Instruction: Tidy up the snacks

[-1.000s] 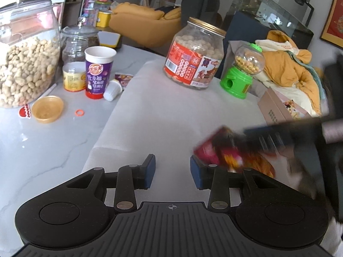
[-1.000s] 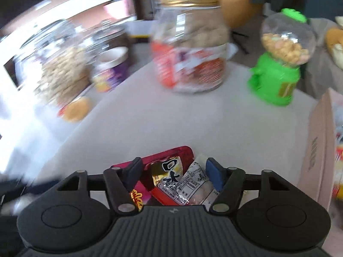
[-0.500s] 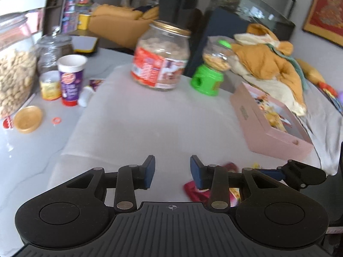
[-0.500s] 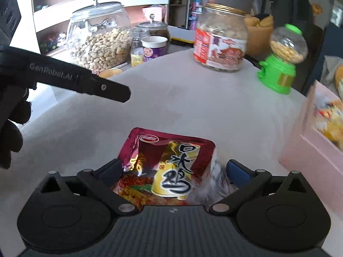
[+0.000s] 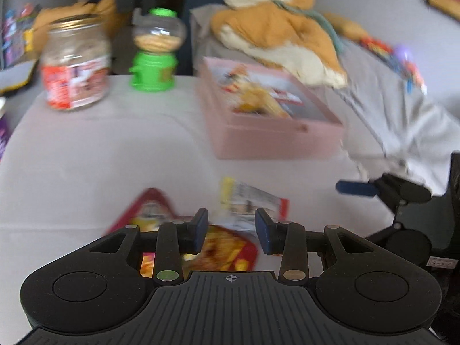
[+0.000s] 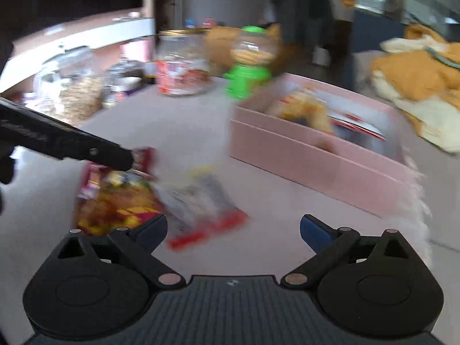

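Two snack packets lie on the white tablecloth: a red one (image 5: pixel 227 250) (image 6: pixel 112 198) and a pale one with a red edge (image 5: pixel 250 201) (image 6: pixel 201 207). My left gripper (image 5: pixel 232 228) hovers low over them, shut, with nothing between its pads; in the right wrist view its tip (image 6: pixel 120 156) sits over the red packet's far corner. My right gripper (image 6: pixel 233 230) is wide, its jaws closing a little, with nothing between them and the packets just ahead to its left. One of its fingers (image 5: pixel 356 188) shows at the right. A pink box (image 5: pixel 276 132) (image 6: pixel 316 166) holding several snacks stands beyond.
A red-labelled jar (image 5: pixel 74 69) and a green candy dispenser (image 5: pixel 153 66) stand at the back of the table. Big glass jars of peanuts (image 6: pixel 77 92) are far left. An orange and cream cloth heap (image 5: pixel 276 34) lies behind the box. The table edge runs close on the right.
My right gripper opened, released the packets onto the cloth and drew back to the right. My left gripper swung right and now sits over the packets.
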